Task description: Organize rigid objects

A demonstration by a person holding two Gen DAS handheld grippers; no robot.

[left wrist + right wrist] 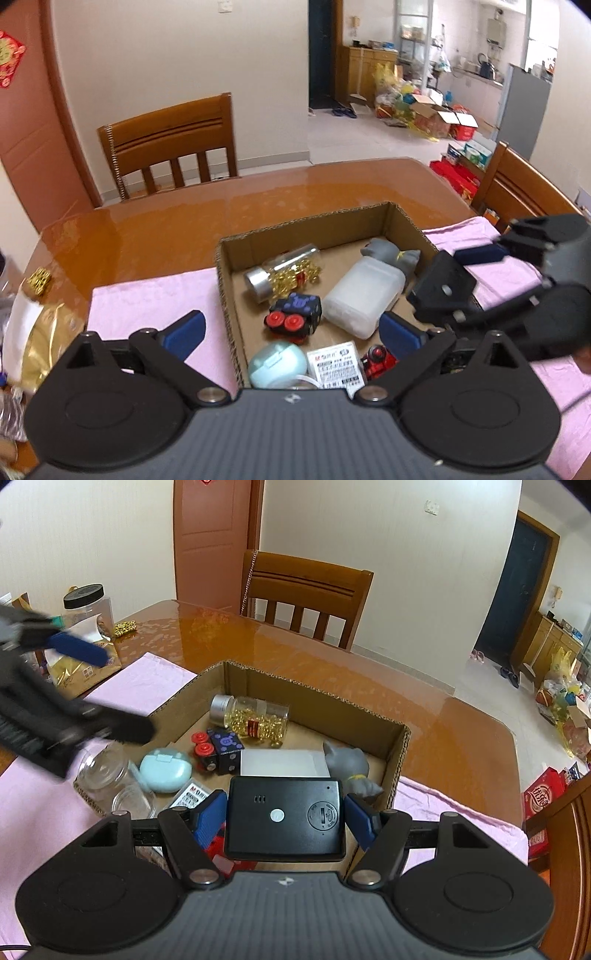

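Note:
A shallow cardboard box point(373, 216) point(291, 681) sits on a pink cloth. It holds a jar of gold beads point(282, 273) point(255, 716), a white plastic bottle point(365, 299), a grey cat figure point(391, 253) point(347, 764), a black and red toy point(293, 319) point(218, 751), a pale blue case point(277, 363) point(166, 770) and a labelled card point(334, 363). My right gripper point(286, 818) is shut on a flat black device point(282, 818) point(441, 286) above the box's near edge. My left gripper point(291, 330) is open and empty over the box.
The box stands on an orange wooden table point(221, 218) with pink cloth point(155, 299) on both sides. A clear glass jar point(110, 775) sits in the box's corner. A gold bag point(79, 672) and a lidded container point(86, 603) stand at the table's left. Chairs point(170, 144) surround it.

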